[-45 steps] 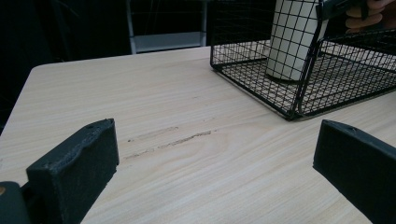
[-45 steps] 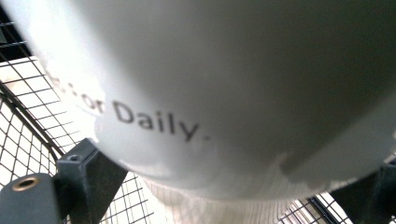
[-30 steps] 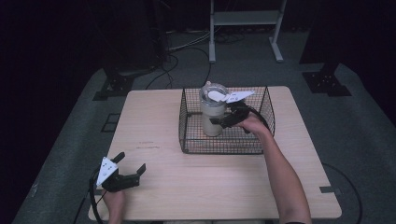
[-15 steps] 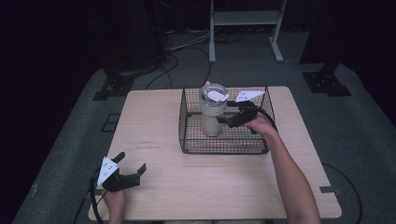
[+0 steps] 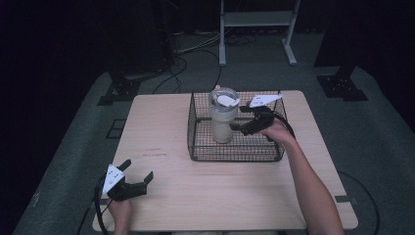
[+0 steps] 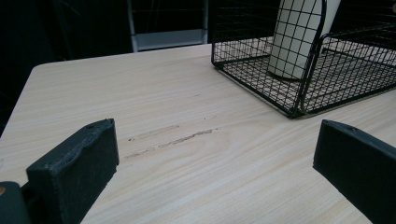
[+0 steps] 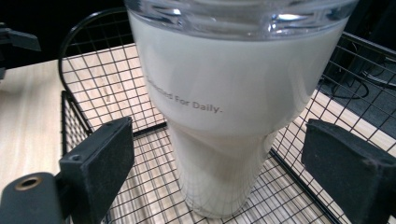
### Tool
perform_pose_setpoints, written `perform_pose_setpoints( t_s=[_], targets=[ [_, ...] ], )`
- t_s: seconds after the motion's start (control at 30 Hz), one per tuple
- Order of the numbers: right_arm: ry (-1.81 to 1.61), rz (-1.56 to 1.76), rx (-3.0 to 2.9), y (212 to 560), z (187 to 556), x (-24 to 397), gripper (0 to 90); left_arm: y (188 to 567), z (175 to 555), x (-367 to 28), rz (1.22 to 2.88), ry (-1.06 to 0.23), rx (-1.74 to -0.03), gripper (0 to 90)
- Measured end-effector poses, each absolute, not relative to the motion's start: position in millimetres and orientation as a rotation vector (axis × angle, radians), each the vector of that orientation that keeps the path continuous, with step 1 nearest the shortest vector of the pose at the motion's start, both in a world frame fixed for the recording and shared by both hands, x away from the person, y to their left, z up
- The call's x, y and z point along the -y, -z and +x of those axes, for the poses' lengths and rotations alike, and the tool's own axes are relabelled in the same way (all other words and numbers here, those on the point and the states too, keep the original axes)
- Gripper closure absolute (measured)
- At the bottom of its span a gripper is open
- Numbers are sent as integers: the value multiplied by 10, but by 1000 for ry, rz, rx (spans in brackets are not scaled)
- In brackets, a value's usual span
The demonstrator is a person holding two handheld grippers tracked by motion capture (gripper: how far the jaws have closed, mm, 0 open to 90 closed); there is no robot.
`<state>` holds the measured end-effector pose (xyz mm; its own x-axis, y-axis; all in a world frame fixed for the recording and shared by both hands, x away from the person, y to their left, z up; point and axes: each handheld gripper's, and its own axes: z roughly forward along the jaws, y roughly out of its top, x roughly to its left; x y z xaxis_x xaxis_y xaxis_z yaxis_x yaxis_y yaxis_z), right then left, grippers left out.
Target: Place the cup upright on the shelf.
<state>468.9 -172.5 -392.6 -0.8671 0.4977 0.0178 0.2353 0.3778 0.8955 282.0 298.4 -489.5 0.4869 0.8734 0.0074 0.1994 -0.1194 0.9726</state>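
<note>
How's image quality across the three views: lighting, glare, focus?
High view: dim and soft, dark surroundings, only the table lit. Left gripper view: evenly lit, wood grain sharp, jaws at the bottom edge blurred. Right gripper view: tumbler close, bright glare on its clear lid, print legible, basket mesh sharp.

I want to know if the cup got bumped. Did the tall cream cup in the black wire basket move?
No. The tall cream cup stands upright at the same spot in the black wire basket, near its back left corner.
</note>
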Motion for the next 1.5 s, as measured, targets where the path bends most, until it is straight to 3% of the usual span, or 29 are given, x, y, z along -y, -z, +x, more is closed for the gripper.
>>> perform_pose_setpoints(
  t_s=[0.8,1.5],
  targets=[
    [-1487,646,-2321,3581,4245,1902,90,4897,2819,-2974,1625,-761,-938,0],
    [-1460,640,-2346,3554,4011,2088,90,4897,2819,-2966,1637,-766,-936,0]
  ],
)
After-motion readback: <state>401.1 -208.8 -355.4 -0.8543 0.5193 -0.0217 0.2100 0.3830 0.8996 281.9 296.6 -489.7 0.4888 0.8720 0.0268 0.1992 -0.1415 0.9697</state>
